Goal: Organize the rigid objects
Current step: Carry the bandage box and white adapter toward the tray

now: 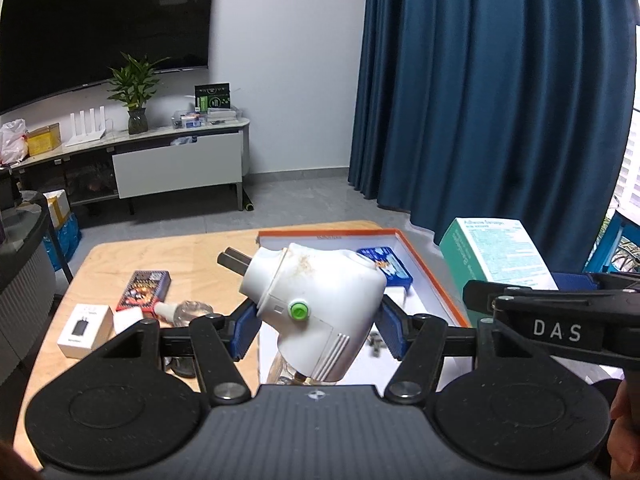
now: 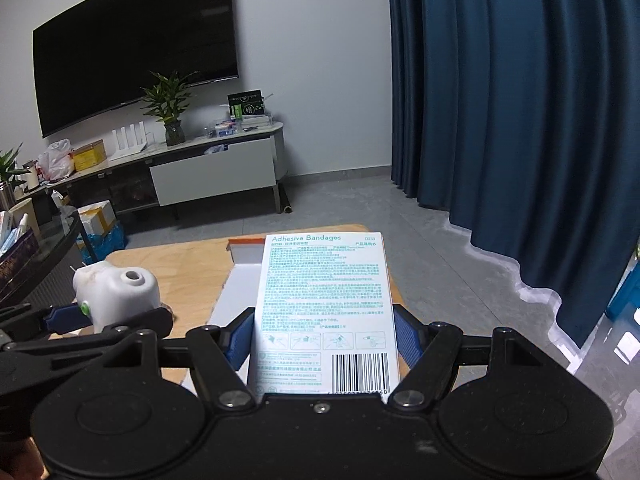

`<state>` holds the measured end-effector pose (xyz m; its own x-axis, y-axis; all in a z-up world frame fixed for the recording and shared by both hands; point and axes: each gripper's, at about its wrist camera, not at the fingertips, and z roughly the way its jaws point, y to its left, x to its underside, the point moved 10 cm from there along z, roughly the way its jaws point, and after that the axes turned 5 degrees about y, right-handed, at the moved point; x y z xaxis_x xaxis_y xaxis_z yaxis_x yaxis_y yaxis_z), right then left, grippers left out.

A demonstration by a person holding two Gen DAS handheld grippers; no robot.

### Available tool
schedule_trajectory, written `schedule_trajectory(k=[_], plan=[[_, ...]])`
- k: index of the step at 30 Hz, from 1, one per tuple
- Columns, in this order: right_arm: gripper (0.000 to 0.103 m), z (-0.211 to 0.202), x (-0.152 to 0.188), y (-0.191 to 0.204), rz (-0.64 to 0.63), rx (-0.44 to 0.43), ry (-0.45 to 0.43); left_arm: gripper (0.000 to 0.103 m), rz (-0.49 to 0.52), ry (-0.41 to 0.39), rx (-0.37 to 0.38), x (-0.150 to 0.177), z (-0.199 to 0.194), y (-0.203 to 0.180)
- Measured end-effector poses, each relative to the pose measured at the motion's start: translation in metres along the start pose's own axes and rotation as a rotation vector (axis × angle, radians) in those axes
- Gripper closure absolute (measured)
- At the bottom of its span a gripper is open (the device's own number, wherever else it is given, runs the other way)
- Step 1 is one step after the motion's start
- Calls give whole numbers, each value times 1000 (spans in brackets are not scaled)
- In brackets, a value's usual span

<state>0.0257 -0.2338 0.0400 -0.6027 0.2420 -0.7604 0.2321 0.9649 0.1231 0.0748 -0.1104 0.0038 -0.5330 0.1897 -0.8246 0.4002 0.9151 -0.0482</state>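
While clamped, plug [image 1: 316, 312] prongs up-left.

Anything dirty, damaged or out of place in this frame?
Yes: the white plug-in device held in the left gripper has brownish smudges on its top, near the prongs. It looks like grime, but I cannot tell from here. The bandage box in the right gripper looks intact, and nothing appears spilled on the table.
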Motion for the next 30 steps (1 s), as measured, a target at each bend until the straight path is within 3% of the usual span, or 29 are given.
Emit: schedule_trajectory(k=[30], plan=[[19, 8, 16, 7, -25, -1, 45, 40, -41, 27, -15, 12, -4, 2]])
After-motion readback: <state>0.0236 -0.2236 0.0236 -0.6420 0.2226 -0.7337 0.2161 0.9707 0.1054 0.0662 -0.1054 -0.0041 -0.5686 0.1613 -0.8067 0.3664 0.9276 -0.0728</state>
